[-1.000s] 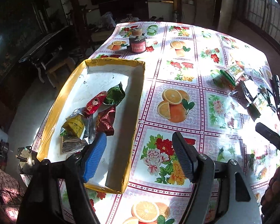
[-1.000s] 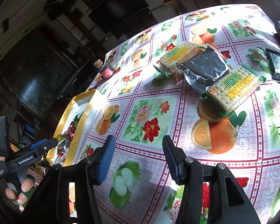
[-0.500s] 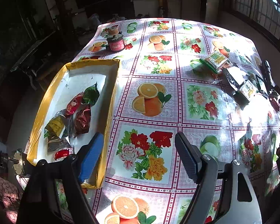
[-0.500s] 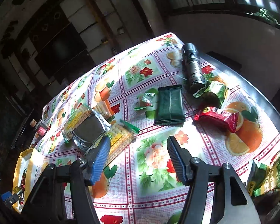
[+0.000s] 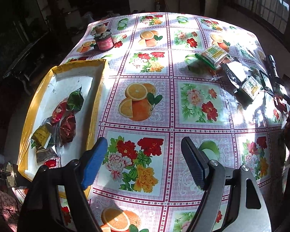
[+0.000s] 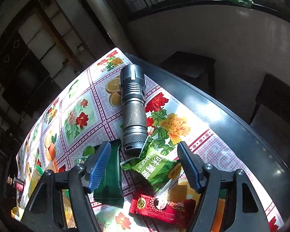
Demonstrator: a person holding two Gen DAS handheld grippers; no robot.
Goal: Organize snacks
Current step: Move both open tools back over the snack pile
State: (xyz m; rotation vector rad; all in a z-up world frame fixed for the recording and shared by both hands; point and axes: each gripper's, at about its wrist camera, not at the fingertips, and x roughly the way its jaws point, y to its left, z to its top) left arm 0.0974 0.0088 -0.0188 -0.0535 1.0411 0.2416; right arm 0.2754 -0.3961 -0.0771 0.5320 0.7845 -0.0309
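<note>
My right gripper (image 6: pixel 145 160) is open, its jaws on either side of a light green snack packet (image 6: pixel 154 171) just above the table. A dark green packet (image 6: pixel 108 176) lies by its left finger and a red packet (image 6: pixel 160 206) lies below. My left gripper (image 5: pixel 144 158) is open and empty over the floral tablecloth, right of a yellow-rimmed white tray (image 5: pixel 97 104) holding several wrapped snacks (image 5: pixel 66 124). Cracker packs (image 5: pixel 213 55) and a silver packet (image 5: pixel 234 73) lie at the far right in the left wrist view.
A grey flashlight (image 6: pixel 133 108) lies just beyond the light green packet, near the table's dark right edge (image 6: pixel 232 123). A small red jar (image 5: pixel 104 41) stands at the far end of the table. Dark furniture surrounds the table.
My right gripper has swung right, from the cracker packs to the packets beside the flashlight, and moved close over the light green one. My left gripper has drifted right, away from the tray.
</note>
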